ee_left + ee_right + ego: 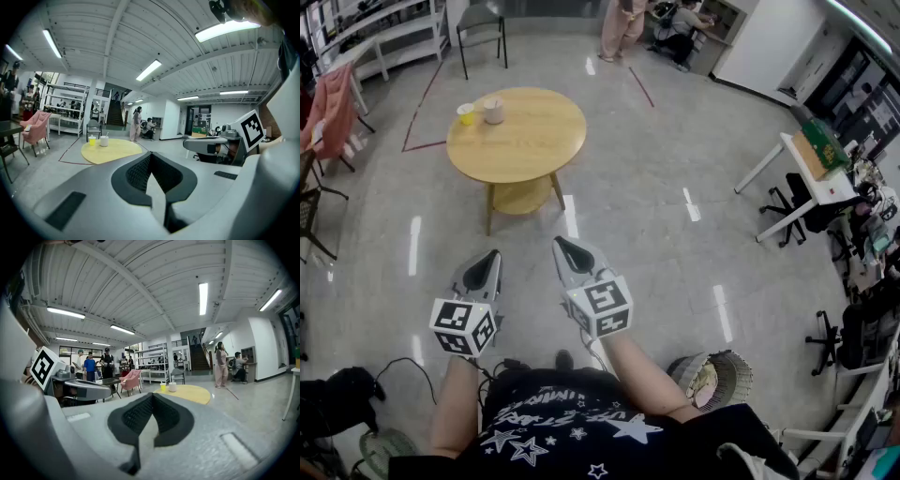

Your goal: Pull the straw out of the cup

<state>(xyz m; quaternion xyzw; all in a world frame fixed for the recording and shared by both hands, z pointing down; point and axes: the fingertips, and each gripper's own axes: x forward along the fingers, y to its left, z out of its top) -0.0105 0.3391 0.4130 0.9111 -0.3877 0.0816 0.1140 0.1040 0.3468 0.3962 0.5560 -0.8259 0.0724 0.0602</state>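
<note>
Both tongs held low in front of the person, side by side, well short of the round wooden worktop [530, 155]; nothing touched. Left tongs [150, 157]: black ribbed pads pressed together at the tip, nothing btwn them. Right tongs [151, 397]: same, pads meeting at the tip, empty. In the head view each points fwd toward the worktop, marker cubes nearest the person's arms.

On the worktop's far-left part: white cup [494, 112] w/ the straw [107, 134] in it, leaning up & to the right in the left gripper view; yellow cup [466, 114] just beside it on the left; the two stand close, whether they touch I can't tell. Rest of the top bare; lower shelf under it.

Around: glossy grey floor [656, 216] w/ light reflections; pink chair [331, 111] at far left; grey chair [482, 25] beyond the worktop; white desk [811, 178] at right w/ a green item on it & office chairs near it; woven basket [717, 377] on the floor by the person's right arm; two ppl at the back, one standing [621, 26], one seated; more ppl standing at left in the right gripper view.
</note>
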